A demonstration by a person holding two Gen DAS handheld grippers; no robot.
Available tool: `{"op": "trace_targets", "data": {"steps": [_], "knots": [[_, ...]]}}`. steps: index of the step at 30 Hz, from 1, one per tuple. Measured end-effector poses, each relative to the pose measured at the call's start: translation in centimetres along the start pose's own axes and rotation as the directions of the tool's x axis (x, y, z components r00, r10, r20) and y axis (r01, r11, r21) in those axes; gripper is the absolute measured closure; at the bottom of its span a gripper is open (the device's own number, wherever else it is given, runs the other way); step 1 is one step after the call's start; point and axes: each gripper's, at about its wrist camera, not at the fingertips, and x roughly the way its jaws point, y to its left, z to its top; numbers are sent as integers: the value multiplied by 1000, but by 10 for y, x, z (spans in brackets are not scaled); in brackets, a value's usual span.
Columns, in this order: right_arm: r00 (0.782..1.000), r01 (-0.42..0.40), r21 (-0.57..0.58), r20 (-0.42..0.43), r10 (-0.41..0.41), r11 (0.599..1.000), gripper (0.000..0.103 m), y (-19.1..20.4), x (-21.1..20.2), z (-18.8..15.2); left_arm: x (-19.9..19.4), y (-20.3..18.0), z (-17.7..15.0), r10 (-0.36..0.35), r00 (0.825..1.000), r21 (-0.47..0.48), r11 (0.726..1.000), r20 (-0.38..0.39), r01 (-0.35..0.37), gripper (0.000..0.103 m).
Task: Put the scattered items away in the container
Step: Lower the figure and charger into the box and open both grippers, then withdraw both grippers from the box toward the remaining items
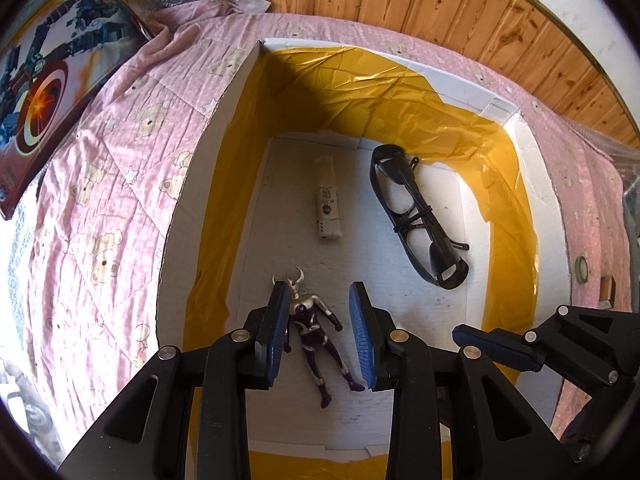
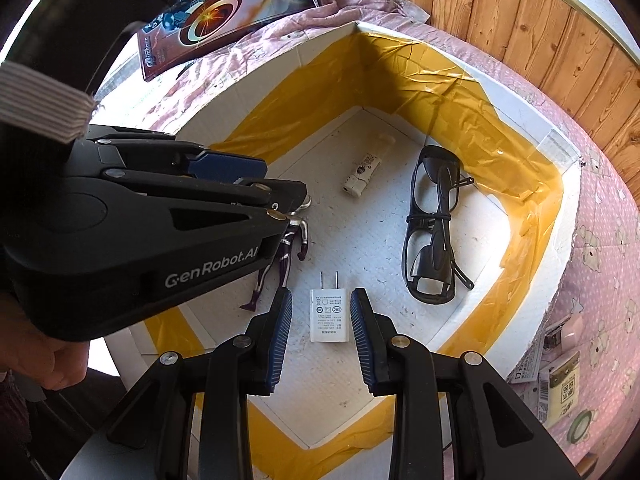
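The left claw [image 1: 320, 336] hung wide open over the toy figure [image 1: 316, 340] lying on the box [image 1: 224, 128] floor. The right claw [image 2: 320, 336] also stood wide, a white charger [image 2: 329, 315] lying flat between its fingers. Farther in lay black glasses [image 2: 434, 226] and a small white tube [image 2: 362, 174]. The box sat on a pink bed quilt [image 1: 100, 184].

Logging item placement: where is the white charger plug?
Right wrist view: the charger plug lies on the box floor between the open right gripper, beside the toy figure.
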Motion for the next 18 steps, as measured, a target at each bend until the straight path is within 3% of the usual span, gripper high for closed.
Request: {"op": "trace_targets", "data": {"steps": [4, 8, 14, 18], "knots": [[999, -9, 6, 52, 9, 1000, 71, 2, -16, -5, -18, -1, -1, -3, 999, -16, 1000, 46, 4, 70], [987, -6, -8, 159, 7, 1000, 71, 3, -46, -15, -46, -6, -3, 3, 990, -25, 1000, 143, 1, 70], [946, -20, -14, 322, 23, 1000, 71, 0, -90, -37, -89, -22, -13, -14, 952, 0, 1000, 306, 14, 70], [909, -21, -33, 416, 33, 999, 71, 3, -123, -57, -108, -33, -22, -64, 928, 11, 998, 367, 65, 71]]}}
